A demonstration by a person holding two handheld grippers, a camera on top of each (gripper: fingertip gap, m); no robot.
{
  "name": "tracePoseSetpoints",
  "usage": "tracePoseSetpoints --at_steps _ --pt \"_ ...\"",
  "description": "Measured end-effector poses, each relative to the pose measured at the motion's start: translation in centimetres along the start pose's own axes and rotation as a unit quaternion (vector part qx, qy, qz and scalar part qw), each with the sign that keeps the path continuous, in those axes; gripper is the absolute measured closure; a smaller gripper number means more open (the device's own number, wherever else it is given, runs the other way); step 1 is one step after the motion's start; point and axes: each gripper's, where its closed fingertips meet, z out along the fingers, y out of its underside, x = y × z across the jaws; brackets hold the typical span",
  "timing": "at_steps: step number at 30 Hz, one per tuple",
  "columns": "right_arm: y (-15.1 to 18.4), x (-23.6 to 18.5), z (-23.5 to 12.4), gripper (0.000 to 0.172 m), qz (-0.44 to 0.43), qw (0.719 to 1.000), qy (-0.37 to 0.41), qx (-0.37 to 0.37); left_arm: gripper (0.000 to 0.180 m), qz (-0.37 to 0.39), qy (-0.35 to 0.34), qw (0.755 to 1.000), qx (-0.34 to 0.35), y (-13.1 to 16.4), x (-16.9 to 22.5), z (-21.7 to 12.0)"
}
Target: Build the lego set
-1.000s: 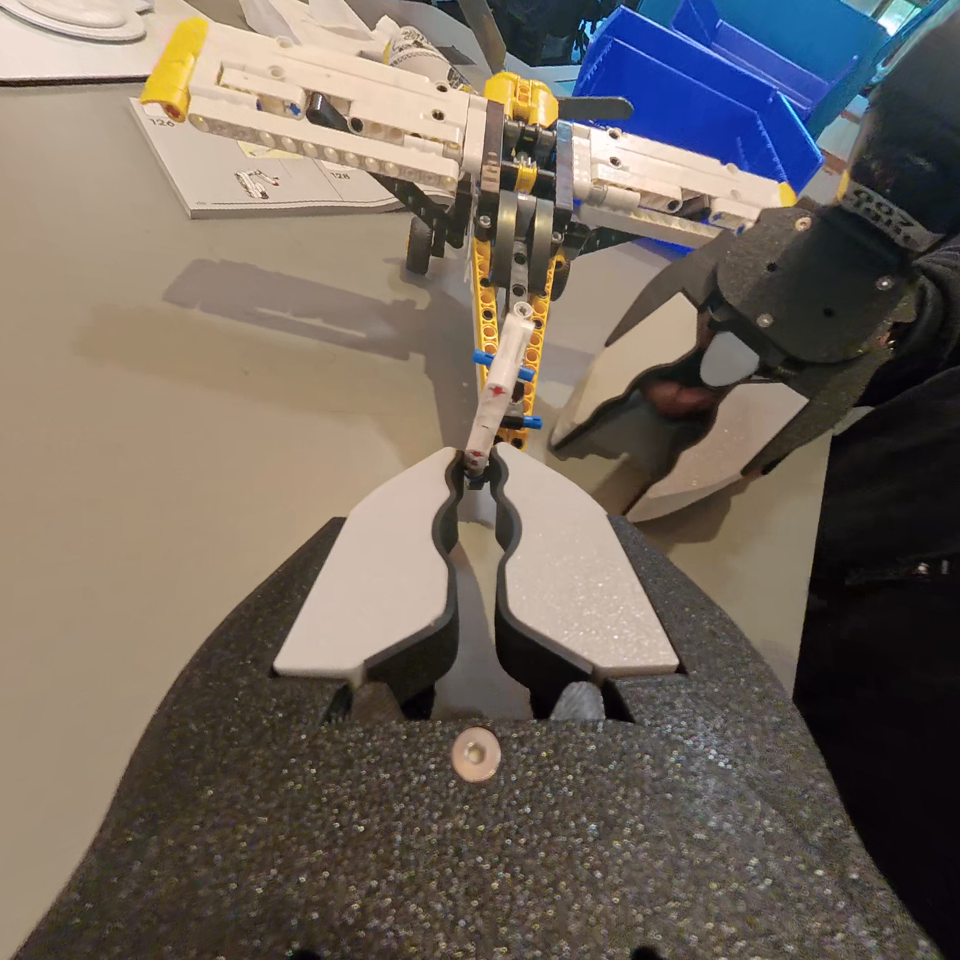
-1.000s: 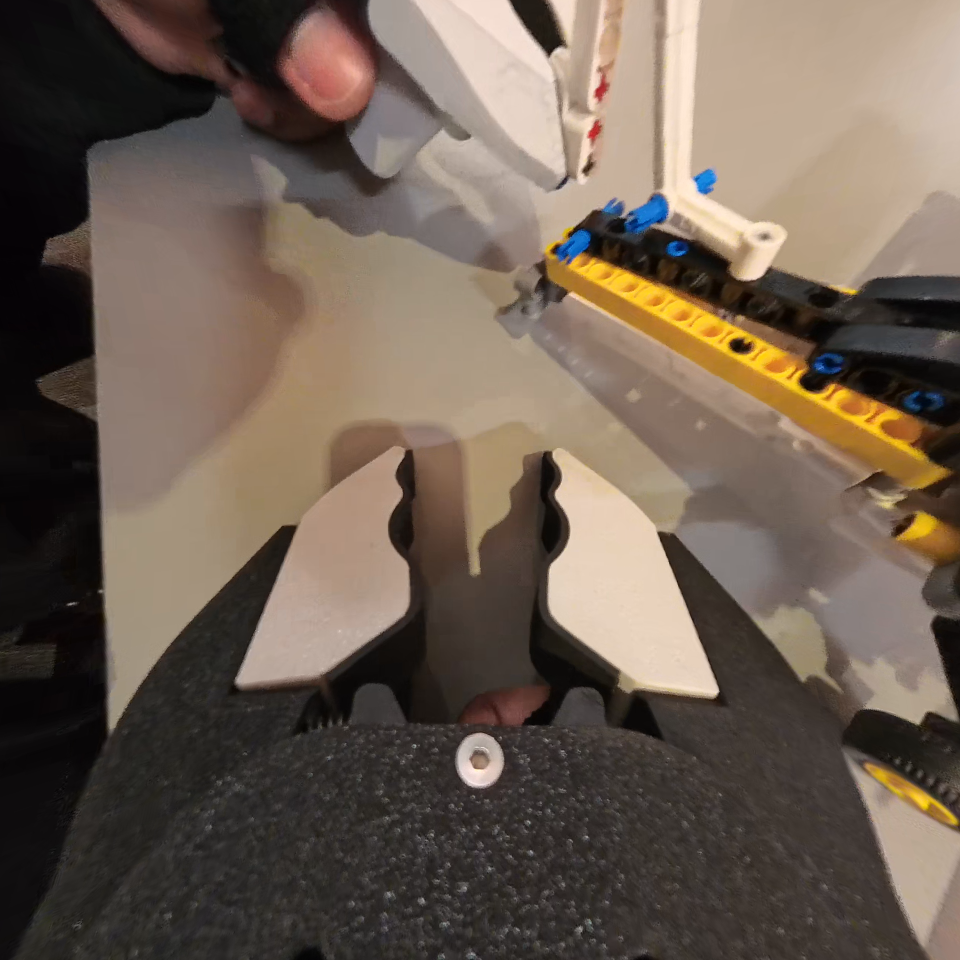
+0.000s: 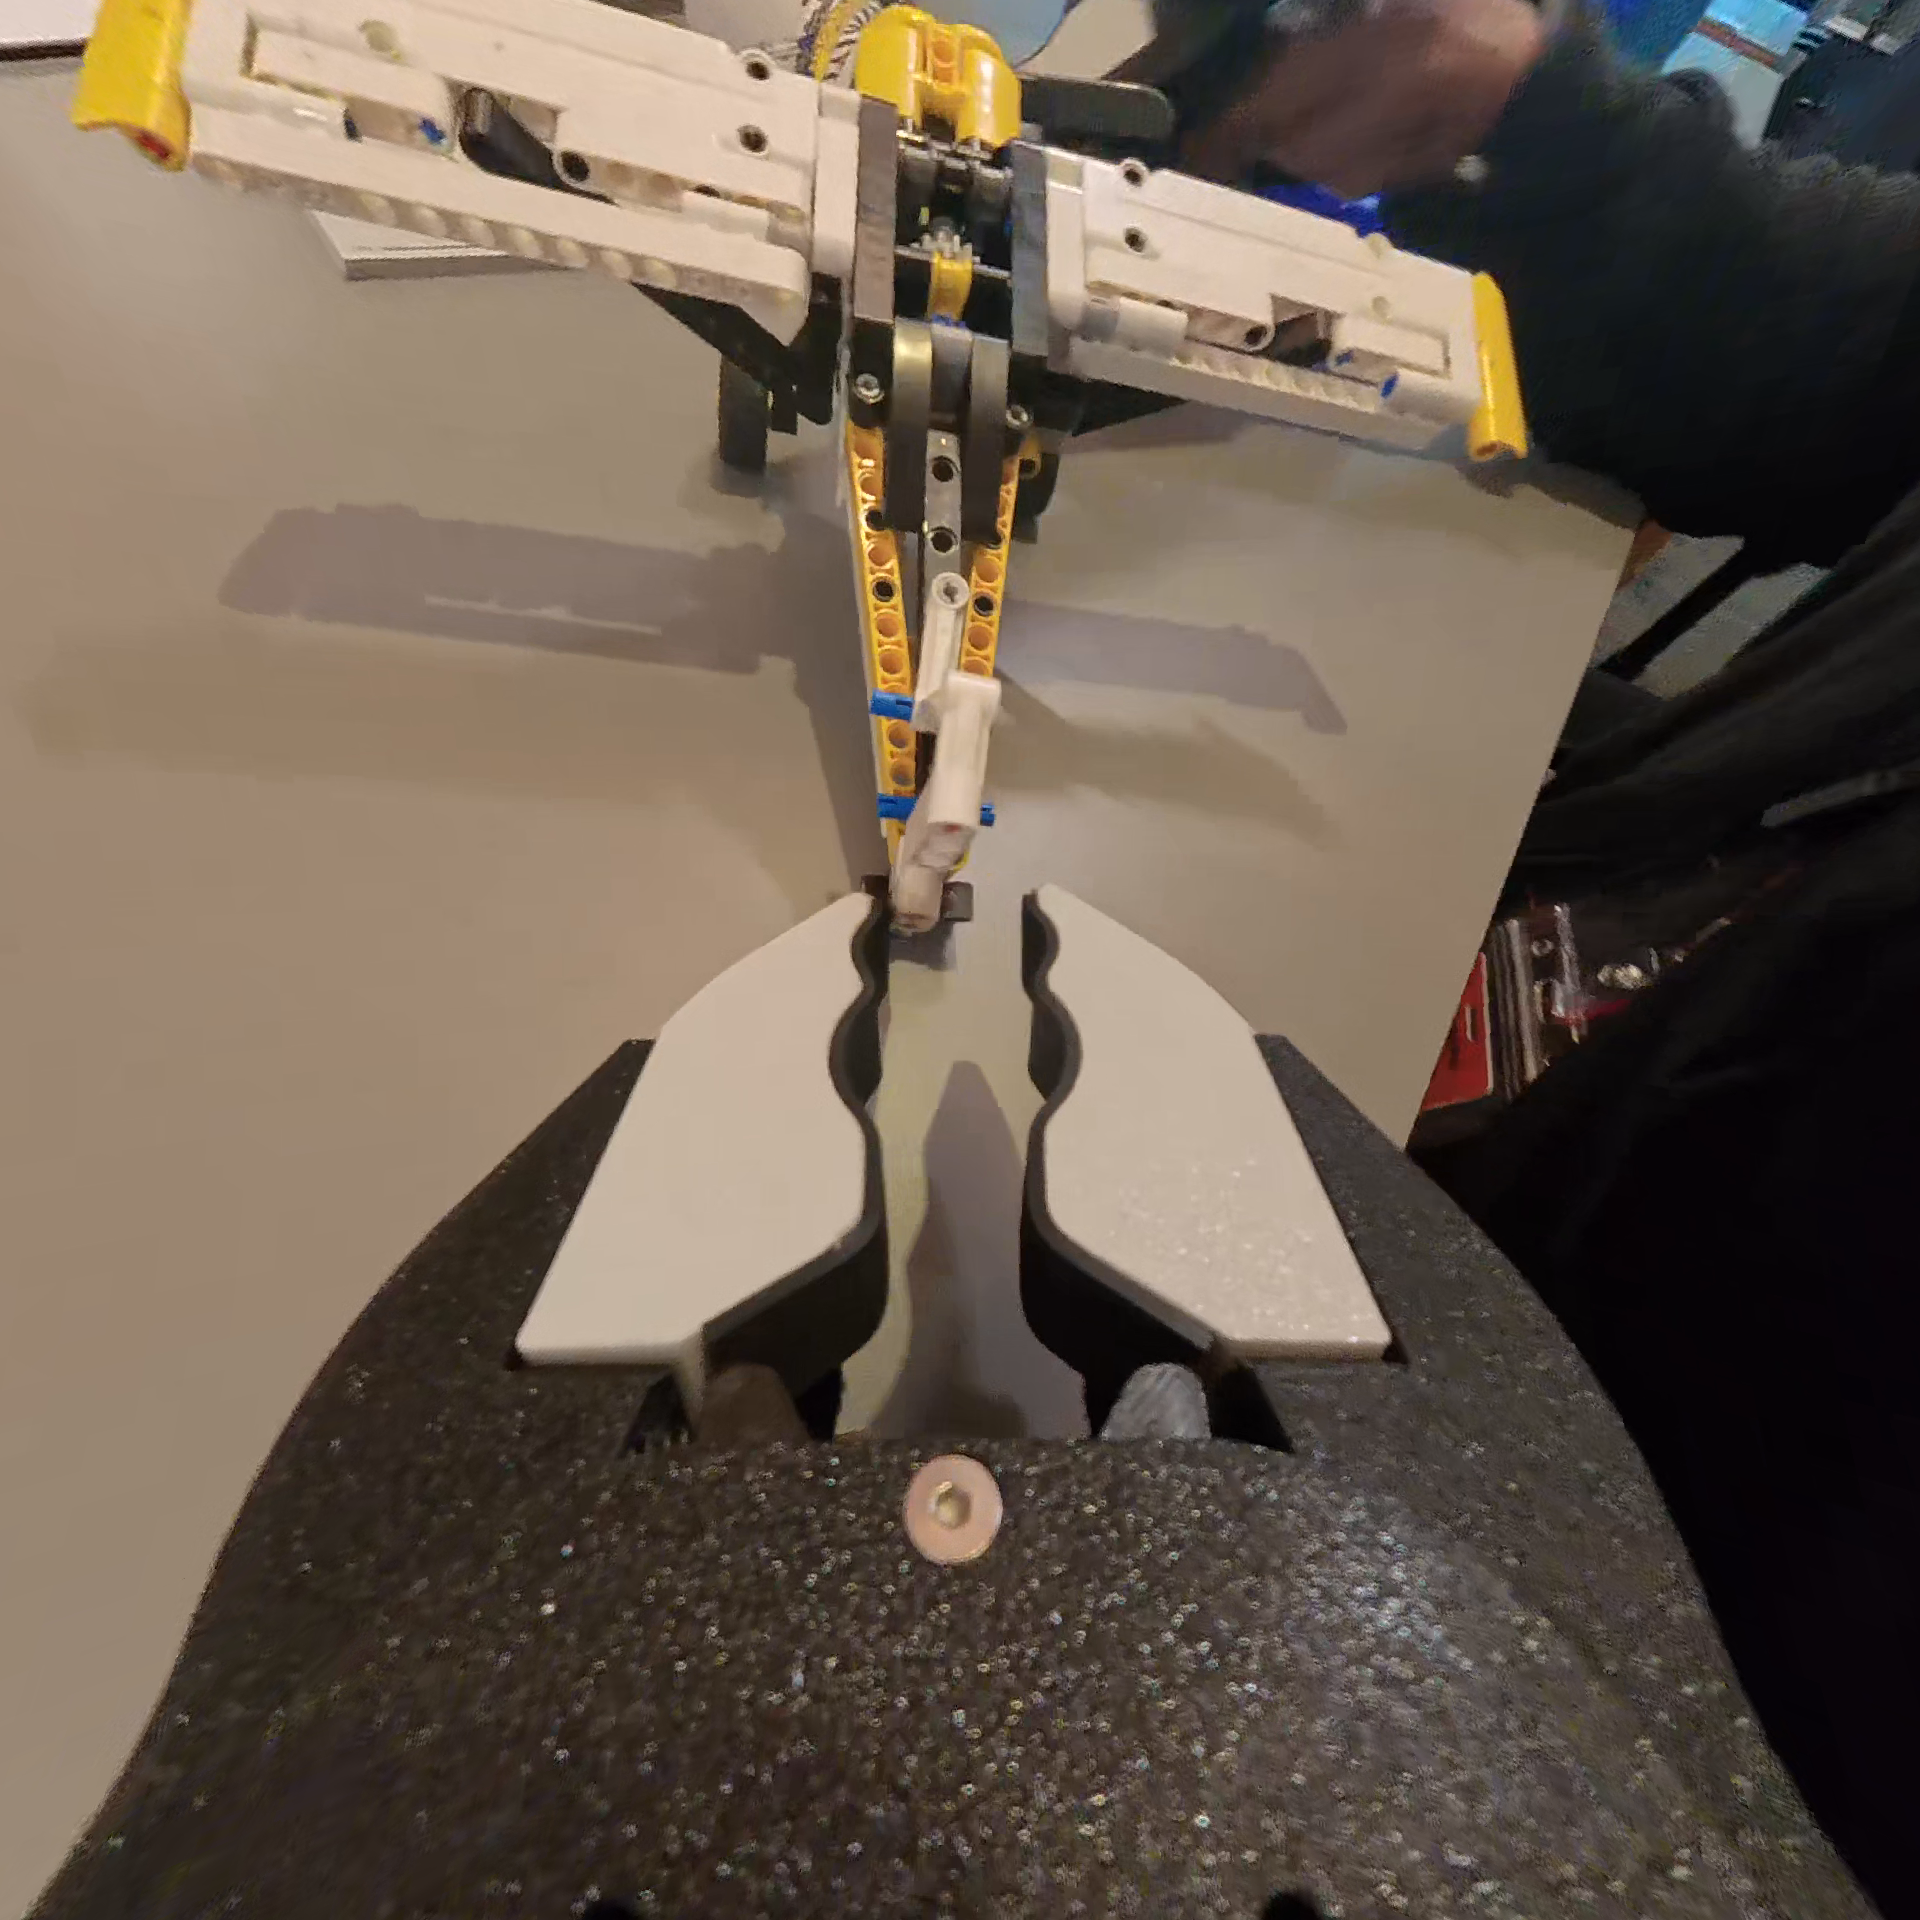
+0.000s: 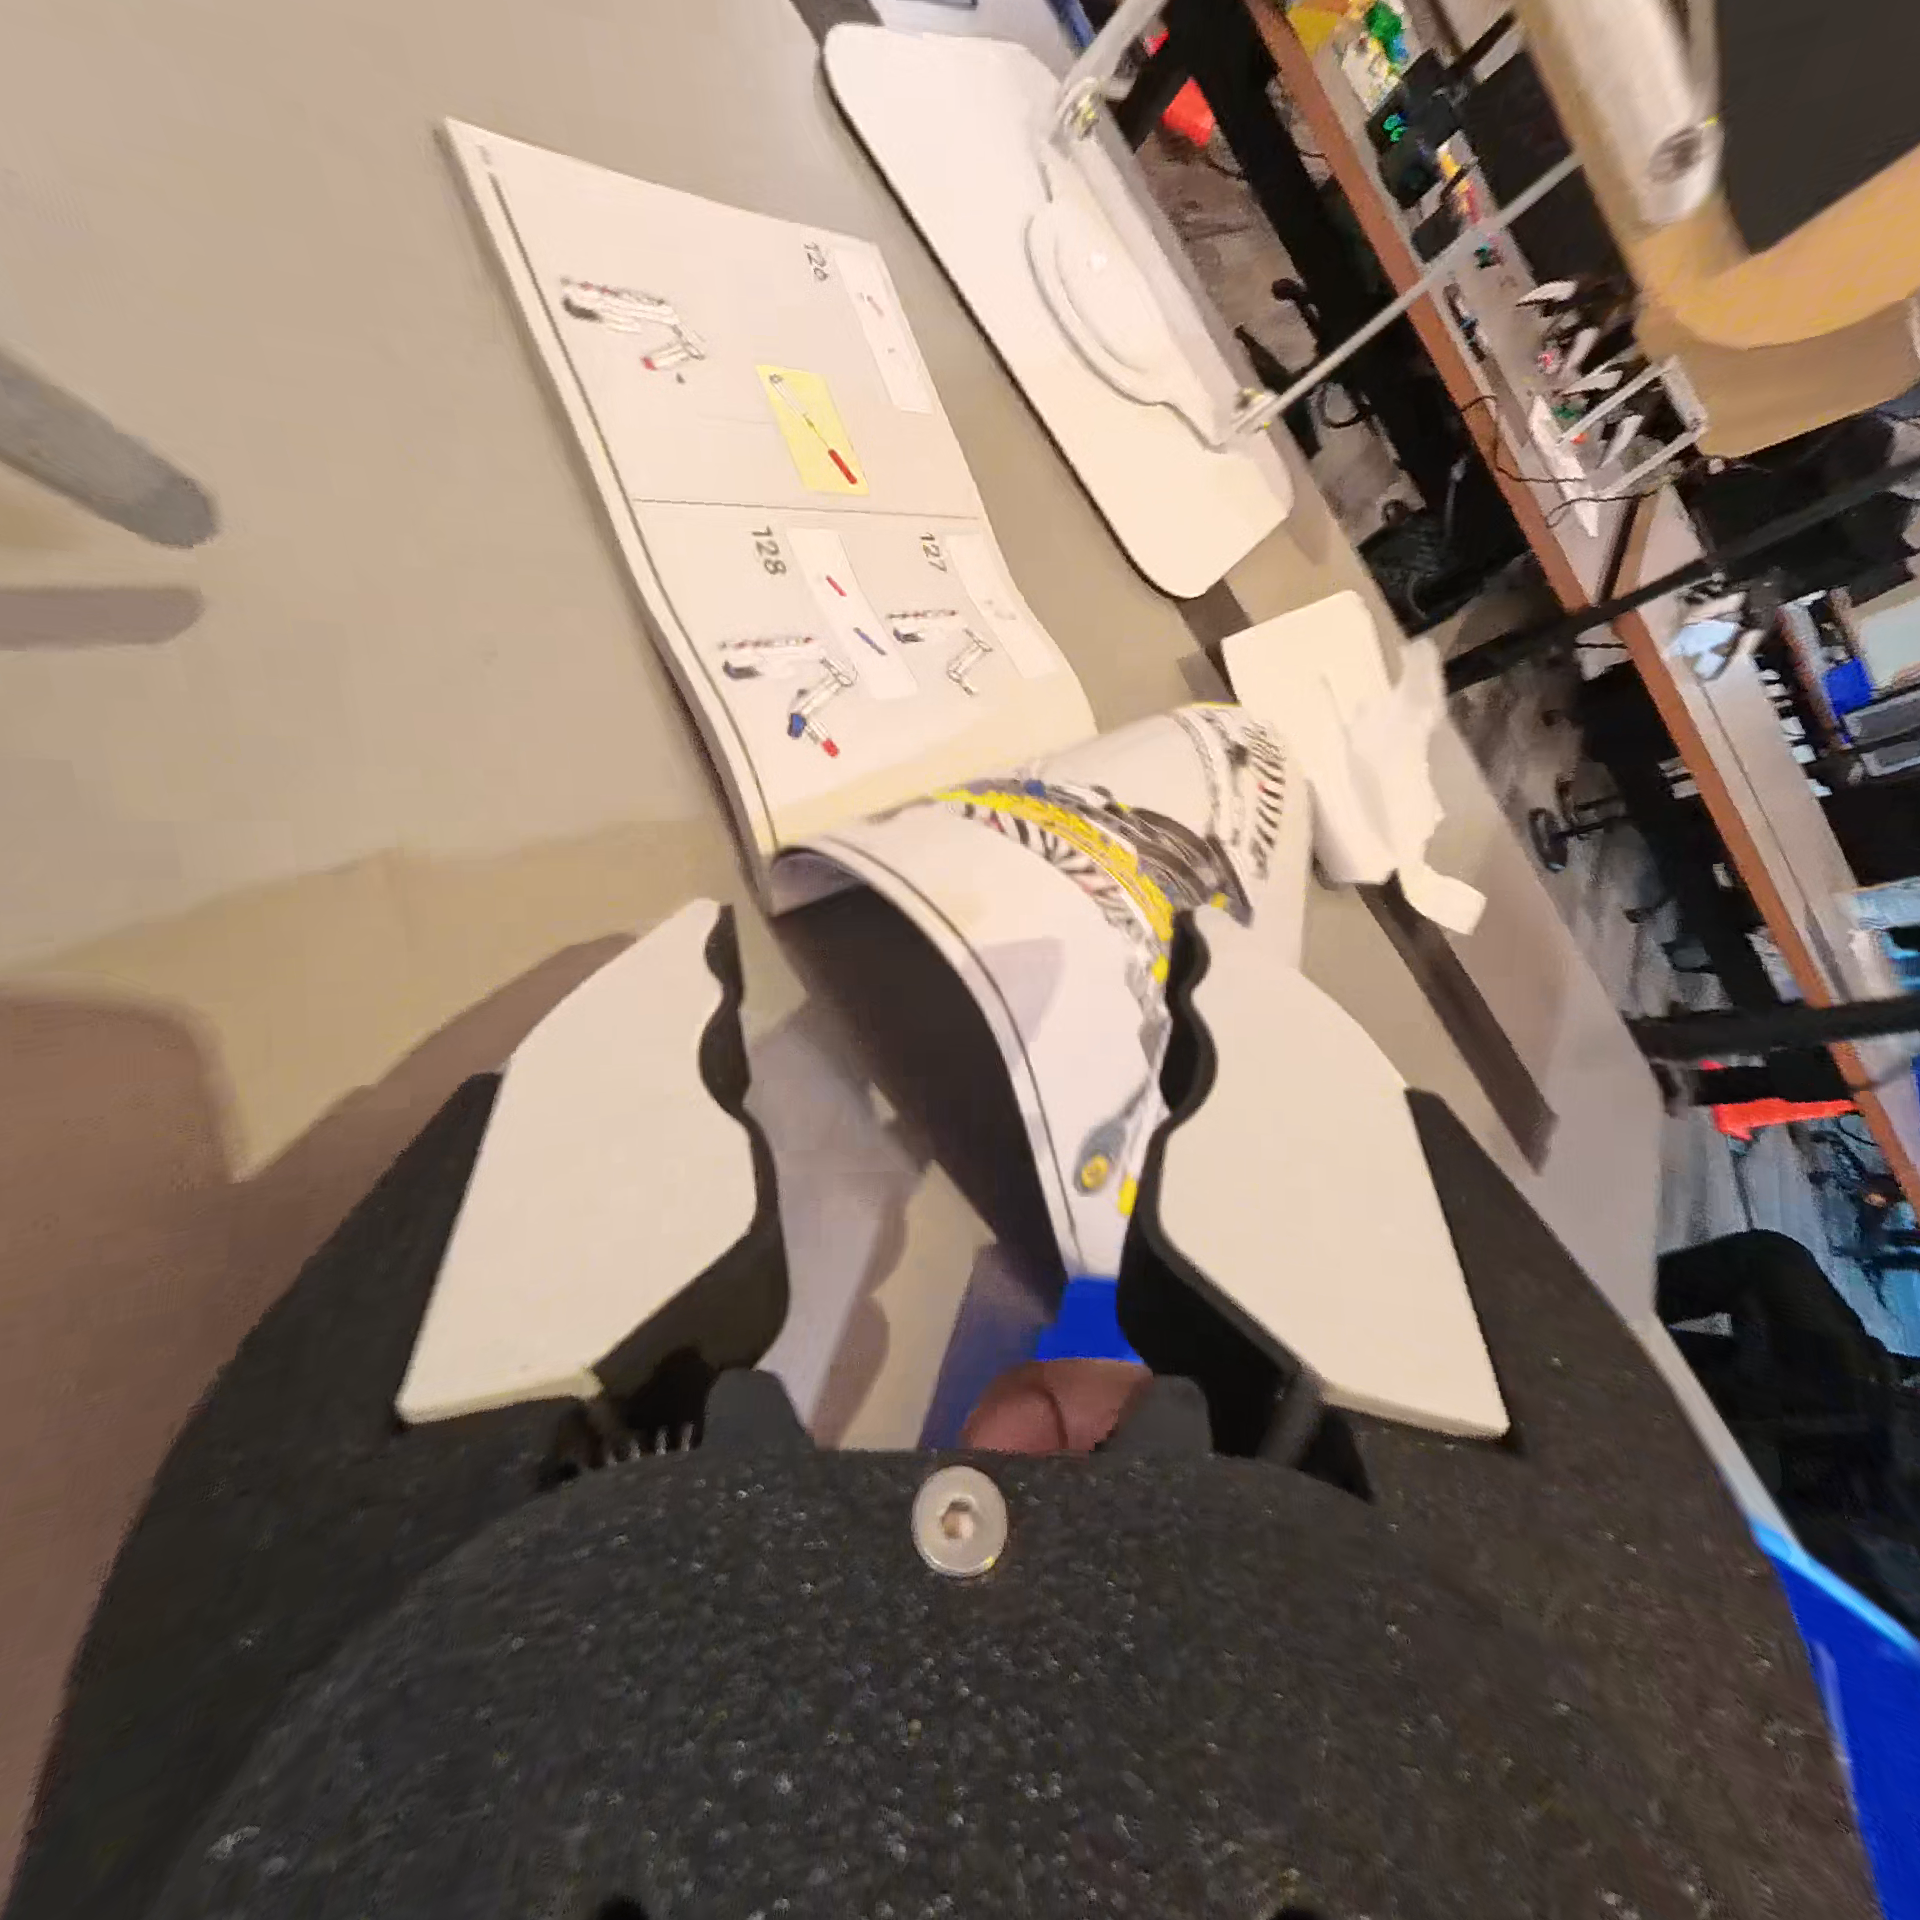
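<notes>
A brick-built plane with white wings (image 3: 623, 177) and a tail of yellow beams (image 3: 883, 623) stands on the grey table (image 3: 364, 831) in the left wrist view. A white beam (image 3: 951, 769) stands on the tail's end, leaning toward me. My left gripper (image 3: 954, 904) is open at that end. The beam's lower tip lies against the left fingertip (image 3: 831, 935), and the right pad stands clear of it. My right gripper (image 4: 951, 920) is wide open and empty. It hovers over the curled page (image 4: 1018, 935) of an open instruction booklet (image 4: 748, 436).
A blue bin (image 4: 1849, 1662) lies under the right gripper's body. A white tray (image 4: 1091, 312) and crumpled white paper (image 4: 1371, 748) lie beyond the booklet. A dark-sleeved arm (image 3: 1610, 208) reaches past the plane's right wing. The table's edge (image 3: 1517, 831) runs down the right. The grippers' ends are close to 35 cm from one another.
My left jaws, shut on the white beam's end before, have opened off it. My right gripper has left the plane's tail, swung over the booklet and opened wider.
</notes>
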Motion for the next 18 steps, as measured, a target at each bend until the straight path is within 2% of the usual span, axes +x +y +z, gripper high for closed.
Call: tracePoseSetpoints --at_steps 5,9,12,13,18 --pt "0.1 -1.1 2.3 0.088 0.011 0.999 -0.022 0.023 0.155 0.021 0.015 0.998 0.049 -1.4 -0.9 -1.0" --pt "-2.2 -1.7 2.2 0.088 0.007 0.996 -0.023 0.09 0.155 -0.003 0.036 0.998 0.06 -2.5 -2.5 -0.5" --pt "-0.3 -1.7 3.5 0.094 0.003 1.0 -0.01 0.029 0.155 -0.011 0.061 0.996 0.057 -2.7 -2.7 -0.1" --pt "0.1 -1.3 3.6 0.104 0.022 1.0 0.0 0.019 0.155 -0.012 0.068 0.996 0.056 -2.7 -2.7 0.0" --pt "1.6 -1.2 3.5 0.106 0.106 0.994 -0.031 -0.015 0.155 -0.022 0.102 0.993 0.052 -2.8 -2.4 0.0"
